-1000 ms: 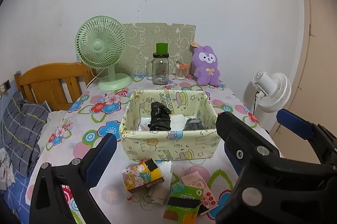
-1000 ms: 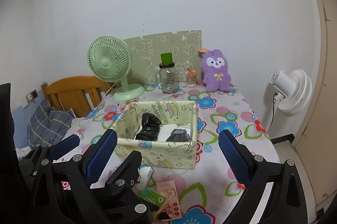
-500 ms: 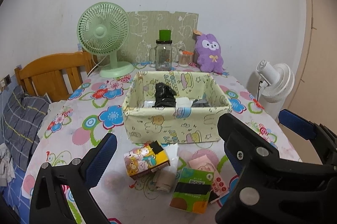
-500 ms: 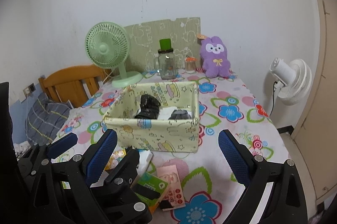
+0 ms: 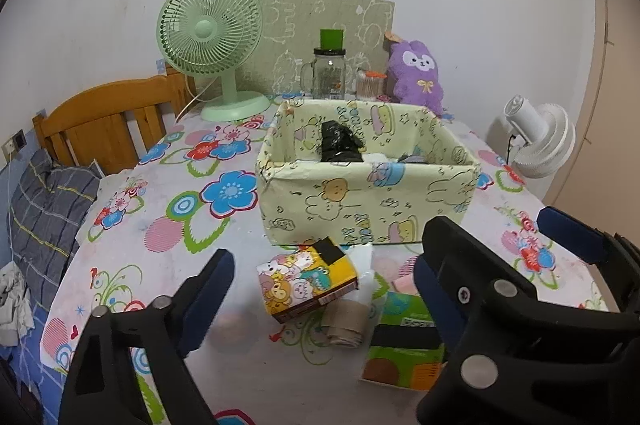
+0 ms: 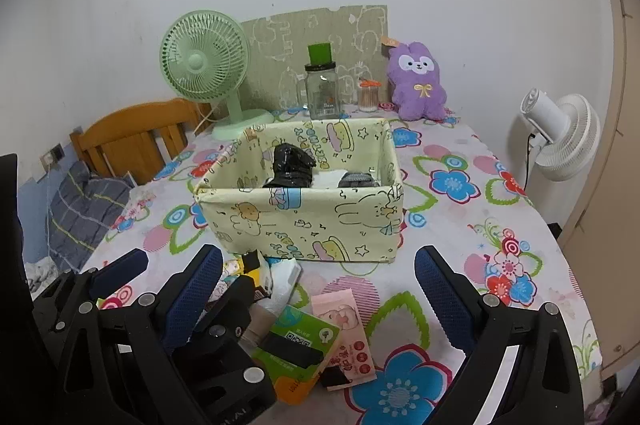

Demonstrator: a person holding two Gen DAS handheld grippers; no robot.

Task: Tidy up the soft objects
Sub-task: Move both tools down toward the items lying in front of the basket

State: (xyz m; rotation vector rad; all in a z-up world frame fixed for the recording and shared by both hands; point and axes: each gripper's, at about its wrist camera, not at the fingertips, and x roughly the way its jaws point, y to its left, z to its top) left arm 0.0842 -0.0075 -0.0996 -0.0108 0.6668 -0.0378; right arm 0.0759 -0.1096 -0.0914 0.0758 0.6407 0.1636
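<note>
Soft beige sock roll (image 5: pixel 345 321) lies near the fabric box (image 5: pixel 368 201) on the desk; light, squashy, grip mid-roll. Left gripper (image 5: pixel 320 289) jaws closing, empty; right gripper (image 6: pixel 320 289) jaws wide, empty.

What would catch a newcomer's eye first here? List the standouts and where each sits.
The pale yellow cartoon-print box stands mid-table on the flowered tablecloth, with a black bundle inside. Behind it, along the wall, stand a green fan to the left and a purple plush rabbit to the right. In front of the box lies a small heap of colourful packets, between the pads of the left tool, whose jaws are closing with nothing gripped.
</note>
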